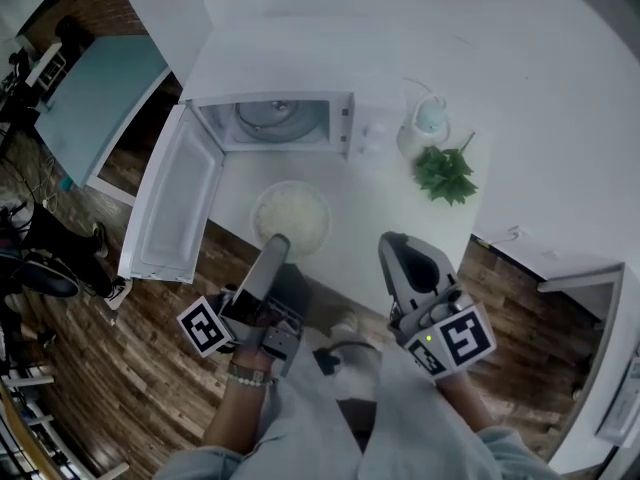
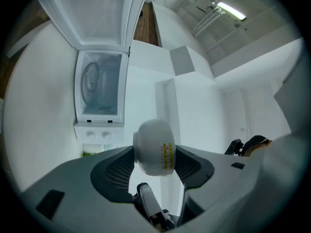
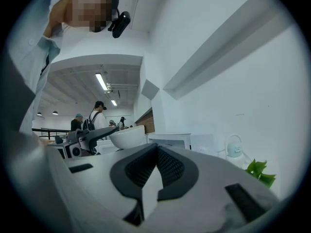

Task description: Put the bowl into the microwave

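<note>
L tongs (image 1: 276, 244) clamped on bowl (image 1: 292, 218) rim, R tongs (image 1: 392, 244) pressed together, empty, microwave (image 1: 345, 128) open behind bowl

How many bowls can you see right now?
1: the bowl, clamped by its rim in the left gripper, just in front of the open microwave. Part of the microwave's inside is hidden.
</note>
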{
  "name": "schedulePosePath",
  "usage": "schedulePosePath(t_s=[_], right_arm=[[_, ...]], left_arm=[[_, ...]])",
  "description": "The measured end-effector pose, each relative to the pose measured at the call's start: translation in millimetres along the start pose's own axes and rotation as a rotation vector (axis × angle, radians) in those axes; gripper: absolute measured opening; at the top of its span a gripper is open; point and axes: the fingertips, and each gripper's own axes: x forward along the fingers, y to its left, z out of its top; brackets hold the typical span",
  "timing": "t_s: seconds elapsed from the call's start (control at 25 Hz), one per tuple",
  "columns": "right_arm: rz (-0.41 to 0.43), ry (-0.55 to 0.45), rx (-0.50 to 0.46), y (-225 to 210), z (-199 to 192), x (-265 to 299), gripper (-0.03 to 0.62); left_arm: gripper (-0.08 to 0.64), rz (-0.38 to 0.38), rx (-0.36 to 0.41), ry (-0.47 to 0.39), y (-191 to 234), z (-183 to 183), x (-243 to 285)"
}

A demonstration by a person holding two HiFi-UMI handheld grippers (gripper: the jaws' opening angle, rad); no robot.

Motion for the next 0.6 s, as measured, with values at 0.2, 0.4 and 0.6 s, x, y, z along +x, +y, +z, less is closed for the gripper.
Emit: schedulePosePath(t_s=[0.2,0.4,0.6], right_arm=[[0.050,0.025,-0.008,-8.8,-10.5,8.3,-0.005],[0.088,0.045,-0.040,-6.1,-16.3,21.0,-0.005],[0.119,0.051,-0.043,-0.3,-17.1,36.2,-0.005]], left_arm=[[0.236,0.020,0.024,-0.052,6.1,5.3,0.5],[0.236,0.033,0.041,-0.081,8.9,11.1,0.3],[0.236,0.042,0.039,-0.103,12.3,22.1,-0.5]])
